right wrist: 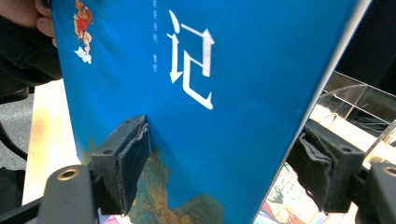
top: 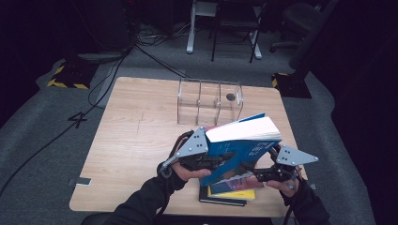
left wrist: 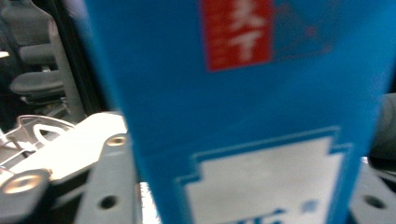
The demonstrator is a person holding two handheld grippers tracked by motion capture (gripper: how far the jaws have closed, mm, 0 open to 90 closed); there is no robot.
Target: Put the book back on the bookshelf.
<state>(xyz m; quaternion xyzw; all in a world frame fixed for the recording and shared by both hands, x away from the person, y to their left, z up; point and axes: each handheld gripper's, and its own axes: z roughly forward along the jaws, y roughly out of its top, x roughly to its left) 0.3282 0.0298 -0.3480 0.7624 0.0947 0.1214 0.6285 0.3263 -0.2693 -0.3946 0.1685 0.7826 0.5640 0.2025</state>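
Presently the blue book [top: 244,143] is being held tilted in the air over the near right part of the desk [top: 141,136], its page block facing up and toward the far edge, its spine low and toward the person. It is hanging just above a short stack [top: 228,190] of books lying by the near edge.

Long axis: it is running roughly across the desk, left gripper to right gripper, with the right end a little lower.

Left gripper [top: 217,159]: it is gripping the book's left end. In the left gripper view the blue cover [left wrist: 243,112] is standing between the two jaws, close against them; I am reading this as clamped on the book.

Right gripper [top: 256,172]: it is sitting at the book's lower right corner. In the right gripper view the left pad [right wrist: 133,161] is lying against the cover [right wrist: 205,140], while the right pad [right wrist: 314,170] is standing just clear of the book's edge, a gap showing. So the jaws are apart around the book, not pinching.

Farther out, the clear rack [top: 210,101] is standing at the far edge, directly beyond the book, slots running near to far.

Judgement: the book is lying crosswise to those slots, so it needs turning upright and in line. The left gripper is carrying the weight; the right is only steadying.
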